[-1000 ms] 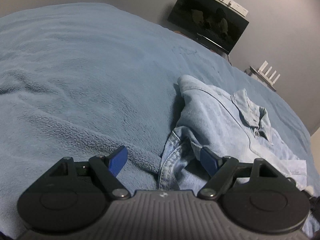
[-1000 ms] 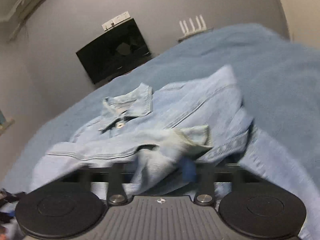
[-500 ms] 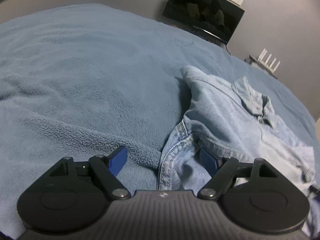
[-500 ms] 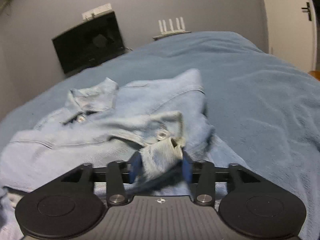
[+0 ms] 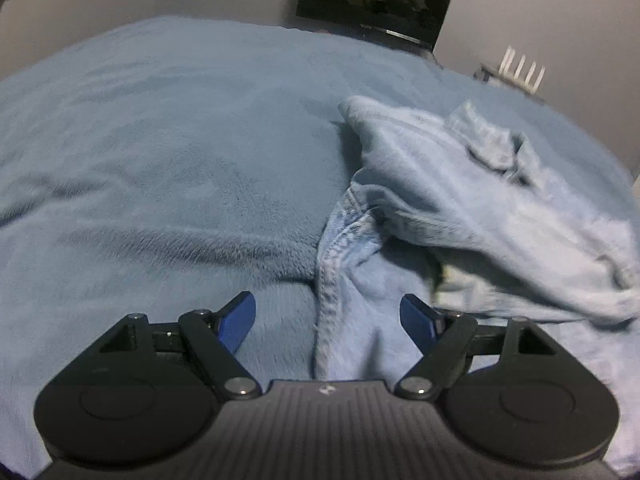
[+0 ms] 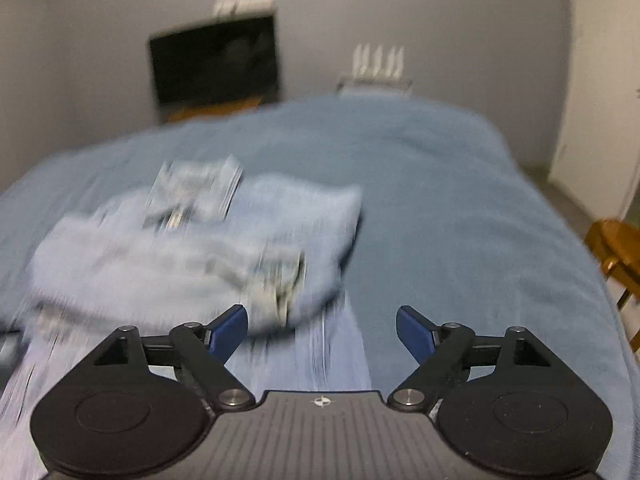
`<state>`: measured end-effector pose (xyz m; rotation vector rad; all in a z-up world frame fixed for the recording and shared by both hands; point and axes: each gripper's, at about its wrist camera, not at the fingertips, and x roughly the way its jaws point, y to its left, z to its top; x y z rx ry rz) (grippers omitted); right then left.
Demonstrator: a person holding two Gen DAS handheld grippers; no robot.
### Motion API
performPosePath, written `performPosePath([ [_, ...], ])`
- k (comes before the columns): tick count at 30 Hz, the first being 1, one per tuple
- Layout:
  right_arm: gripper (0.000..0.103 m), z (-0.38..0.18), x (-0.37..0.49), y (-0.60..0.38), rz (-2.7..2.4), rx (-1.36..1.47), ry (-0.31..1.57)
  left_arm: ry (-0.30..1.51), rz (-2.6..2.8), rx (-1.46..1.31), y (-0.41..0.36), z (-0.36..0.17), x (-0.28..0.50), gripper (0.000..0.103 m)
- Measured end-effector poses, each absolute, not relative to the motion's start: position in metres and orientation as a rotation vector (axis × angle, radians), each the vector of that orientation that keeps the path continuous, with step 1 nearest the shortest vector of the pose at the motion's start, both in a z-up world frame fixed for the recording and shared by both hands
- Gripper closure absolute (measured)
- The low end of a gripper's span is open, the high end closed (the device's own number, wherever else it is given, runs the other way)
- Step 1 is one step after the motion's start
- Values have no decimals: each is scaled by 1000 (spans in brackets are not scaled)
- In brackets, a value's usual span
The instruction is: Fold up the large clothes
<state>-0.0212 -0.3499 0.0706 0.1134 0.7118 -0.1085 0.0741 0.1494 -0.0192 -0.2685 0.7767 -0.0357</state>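
A light blue denim jacket lies bunched on a bed covered by a blue fleece blanket, its collar towards the far wall. The left wrist view is fairly sharp: it shows a stitched seam edge of the jacket running down between the blue pads of the left claw, which stands wide apart with neither pad pressing on the cloth, so it holds nothing. That view also shows the jacket's folded-over upper layer draped to the right, with a wide stretch of bare blanket to the left. The right wrist view is smeared by motion, so the jacket reads there only as a pale heap left of centre; a strip of denim trails down towards the camera between the pads of the right claw, whose jaws are opening and grip nothing. Only the right wrist view shows a wooden chair at the right edge of the bed and a pale door beyond it. Both views show a dark television against the grey wall and a white router with upright antennas beside it.
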Motion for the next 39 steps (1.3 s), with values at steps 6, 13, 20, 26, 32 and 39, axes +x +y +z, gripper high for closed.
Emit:
performPosePath([
  [6,12,39,-50,-374,-11,252,990,823,-137,-322,157,2,22,25],
  [13,13,7,-49,-397,19,458,1116,1029,-236,-536,178,-6,-17,25],
  [20,18,-12,-58,-392,141,524,1188,1127,-283,-497,163,4,-41,25],
  [26,31,-18,-61,-388,190,557,1216,1105,-332,-567,172,-2,-42,27],
  [32,35,-12,-69,-403,271,754,1125,1042,-374,-686,184,-2,-41,27],
  [39,44,-12,-80,-382,239,603,1242,1259,-330,-567,175,-7,-31,27],
])
